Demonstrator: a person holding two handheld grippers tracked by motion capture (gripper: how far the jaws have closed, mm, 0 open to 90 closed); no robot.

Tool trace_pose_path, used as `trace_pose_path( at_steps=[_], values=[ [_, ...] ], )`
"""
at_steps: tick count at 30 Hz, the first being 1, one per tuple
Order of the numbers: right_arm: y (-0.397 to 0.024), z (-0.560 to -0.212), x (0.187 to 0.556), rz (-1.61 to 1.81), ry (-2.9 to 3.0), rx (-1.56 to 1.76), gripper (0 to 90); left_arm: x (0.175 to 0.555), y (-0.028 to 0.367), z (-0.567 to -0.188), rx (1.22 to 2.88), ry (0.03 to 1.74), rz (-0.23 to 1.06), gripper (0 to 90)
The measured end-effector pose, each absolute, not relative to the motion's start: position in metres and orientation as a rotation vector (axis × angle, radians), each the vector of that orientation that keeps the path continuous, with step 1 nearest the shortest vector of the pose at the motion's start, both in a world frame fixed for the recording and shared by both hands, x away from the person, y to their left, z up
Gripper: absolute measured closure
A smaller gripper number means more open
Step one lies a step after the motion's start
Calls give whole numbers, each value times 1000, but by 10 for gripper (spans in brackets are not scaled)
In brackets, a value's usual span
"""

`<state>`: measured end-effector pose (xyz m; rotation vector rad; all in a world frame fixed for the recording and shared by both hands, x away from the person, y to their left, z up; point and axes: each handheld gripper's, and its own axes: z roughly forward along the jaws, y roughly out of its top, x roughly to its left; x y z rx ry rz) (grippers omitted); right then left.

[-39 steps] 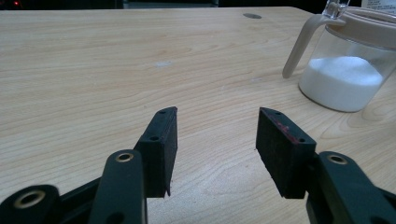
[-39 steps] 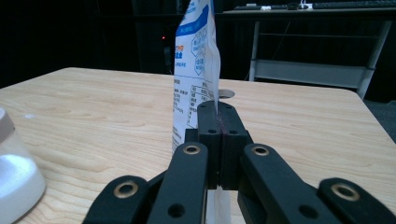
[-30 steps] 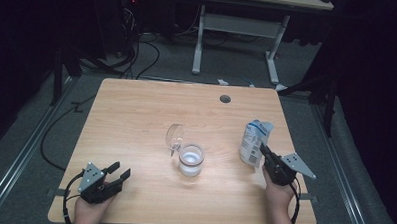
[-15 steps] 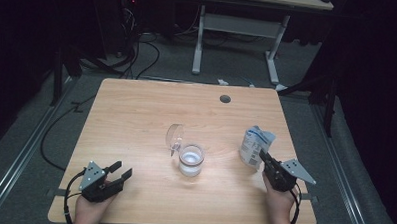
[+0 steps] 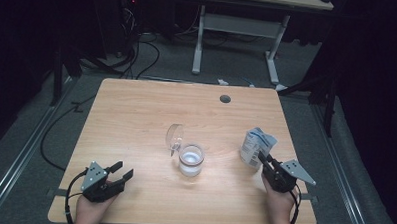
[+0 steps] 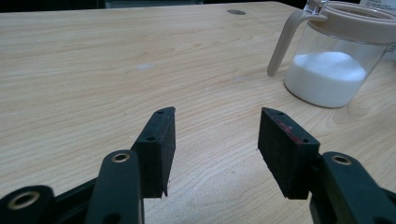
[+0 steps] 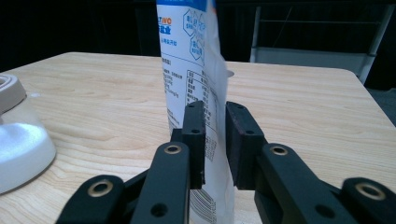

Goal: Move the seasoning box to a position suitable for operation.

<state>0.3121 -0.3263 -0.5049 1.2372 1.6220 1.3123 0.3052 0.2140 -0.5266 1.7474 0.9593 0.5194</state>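
**Letting go of the salt bag beside the jar**

I am easing my right gripper (image 7: 215, 140) off the white printed bag (image 5: 256, 146), which is standing upright on the desk (image 5: 136, 120) near its right edge. My right fingers (image 7: 194, 140) have just been opening; the bag is sitting between them with a thin gap showing, so I judge the grip to be released. My left gripper (image 6: 215, 144) is resting at the near left corner, fingers wide and holding nothing. The bag is soft and tall; it could topple and spill if my fingers drag it while backing away. The clear jar (image 5: 191, 159), lid flipped up, is holding white granules at its bottom.
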Motion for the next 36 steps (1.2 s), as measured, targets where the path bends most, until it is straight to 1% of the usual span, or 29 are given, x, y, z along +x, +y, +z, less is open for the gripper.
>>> trace_pose_path(
  at_steps=[12, 29, 36],
  values=[
    [-325, -503, 308, 1277, 1631, 1260, 647, 308, 209, -527, 1762, 963, 540, 472],
    [-325, -515, 280, 1210, 1686, 1296, 629, 319, 195, -526, 1768, 947, 544, 507],
    [-318, -518, 272, 1203, 1715, 1285, 631, 324, 193, -526, 1756, 983, 552, 510]
  ],
)
